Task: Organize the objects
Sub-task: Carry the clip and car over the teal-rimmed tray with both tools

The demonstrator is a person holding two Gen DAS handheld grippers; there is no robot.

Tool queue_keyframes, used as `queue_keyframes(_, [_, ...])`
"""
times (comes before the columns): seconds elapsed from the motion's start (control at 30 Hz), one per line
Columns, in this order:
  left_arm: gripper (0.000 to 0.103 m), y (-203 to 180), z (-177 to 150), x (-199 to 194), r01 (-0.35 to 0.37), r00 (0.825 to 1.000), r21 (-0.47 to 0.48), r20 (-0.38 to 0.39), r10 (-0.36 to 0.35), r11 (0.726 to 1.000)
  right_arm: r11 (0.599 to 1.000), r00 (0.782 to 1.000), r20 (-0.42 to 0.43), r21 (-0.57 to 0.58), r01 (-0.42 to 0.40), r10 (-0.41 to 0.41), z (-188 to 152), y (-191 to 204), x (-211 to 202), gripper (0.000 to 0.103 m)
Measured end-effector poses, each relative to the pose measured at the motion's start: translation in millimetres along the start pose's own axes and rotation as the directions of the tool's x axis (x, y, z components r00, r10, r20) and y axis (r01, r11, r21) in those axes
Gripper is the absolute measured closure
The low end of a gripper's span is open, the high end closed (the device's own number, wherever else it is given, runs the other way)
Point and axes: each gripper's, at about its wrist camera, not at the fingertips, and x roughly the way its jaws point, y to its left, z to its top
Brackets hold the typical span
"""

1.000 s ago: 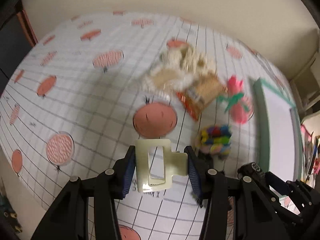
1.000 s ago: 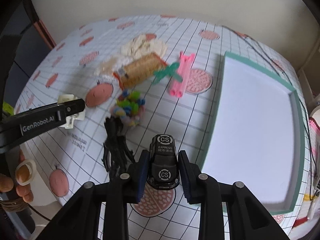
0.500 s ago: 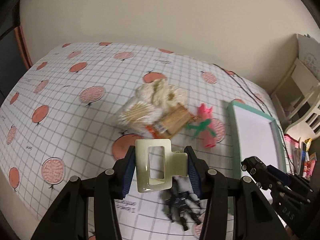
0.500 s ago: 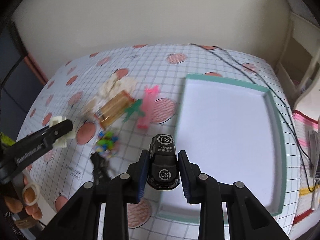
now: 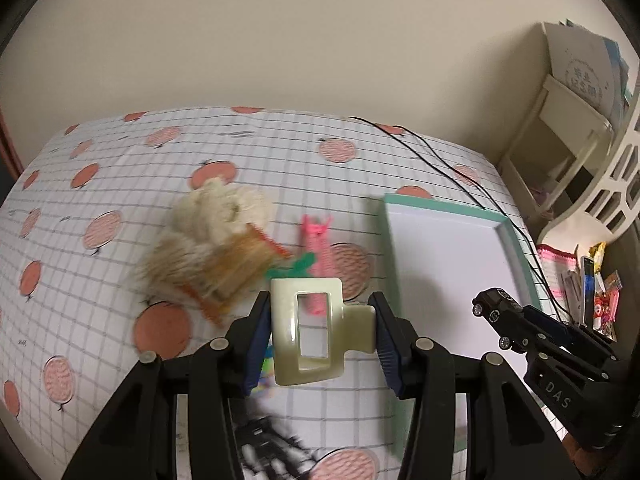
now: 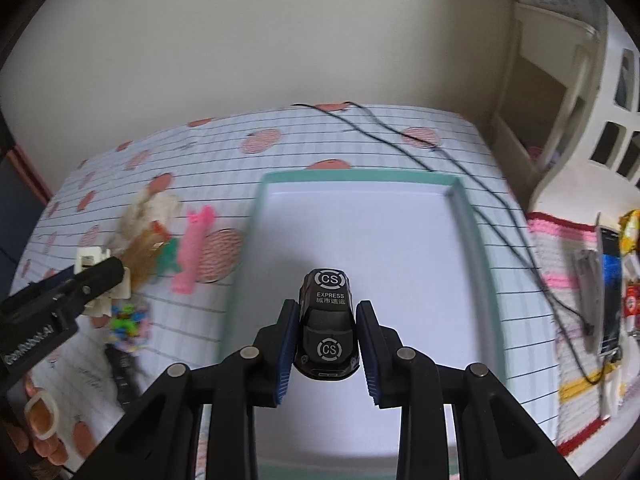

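Right gripper (image 6: 327, 338) clamped on black toy car (image 6: 327, 330), poised above green-rimmed tray (image 6: 256, 224) for dropping in. Left gripper (image 5: 320, 332), at nine o'clock, pinching cream hair claw (image 5: 310, 334), presumably next.

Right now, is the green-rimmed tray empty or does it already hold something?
Empty. The tray shows only bare white floor in the right wrist view; the toy car hangs above it, clamped in the right hand-held gripper.
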Motion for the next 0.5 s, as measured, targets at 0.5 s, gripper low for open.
queue_keyframes(0.5, [0.053,-73.4,18.3,51.2,0.097,0.994,0.069,-0.047,-0.094,0.993,0.996,0.997,-0.021,0.059,0.072,-0.071,14.4,-53.0,39.1,0.071])
